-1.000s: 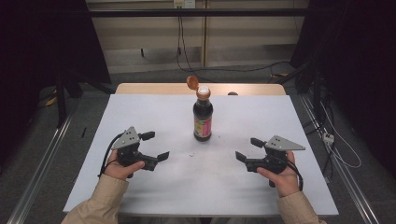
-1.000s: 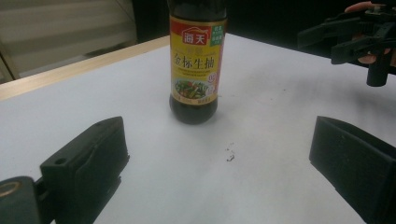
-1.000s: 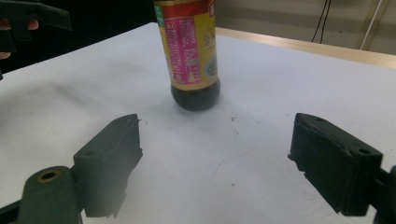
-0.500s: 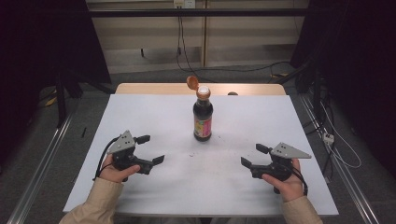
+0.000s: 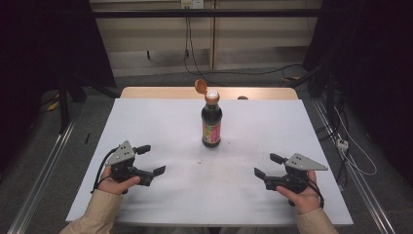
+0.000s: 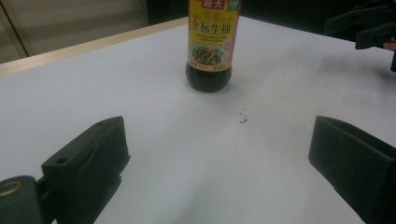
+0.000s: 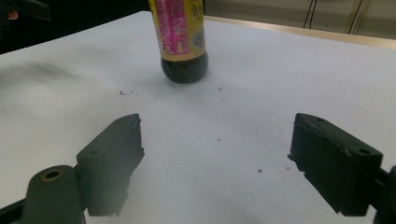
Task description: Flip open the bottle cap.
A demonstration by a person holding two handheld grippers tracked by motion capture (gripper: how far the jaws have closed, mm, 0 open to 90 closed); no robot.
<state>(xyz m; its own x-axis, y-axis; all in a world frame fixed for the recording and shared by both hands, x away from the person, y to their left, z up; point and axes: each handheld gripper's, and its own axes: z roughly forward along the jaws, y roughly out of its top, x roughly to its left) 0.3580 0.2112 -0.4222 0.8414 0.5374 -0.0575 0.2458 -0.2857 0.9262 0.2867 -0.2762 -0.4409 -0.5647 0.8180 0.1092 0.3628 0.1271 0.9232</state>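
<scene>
Soy sauce bottle (image 5: pixel 212 123) upright mid-bench, flip cap (image 5: pixel 200 86) already open. Left tongs (image 5: pixel 151 160) and right tongs (image 5: pixel 266 165) both spread, empty, well apart from it; nothing grasped yet.

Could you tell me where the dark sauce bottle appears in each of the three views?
High view: the sauce bottle stands upright at table centre, its orange cap flipped open.
Left gripper view: top centre, yellow label facing.
Right gripper view: top, left of centre, pink label facing.
Shared landmark: the dark smudge on the white table before the bottle.
</scene>
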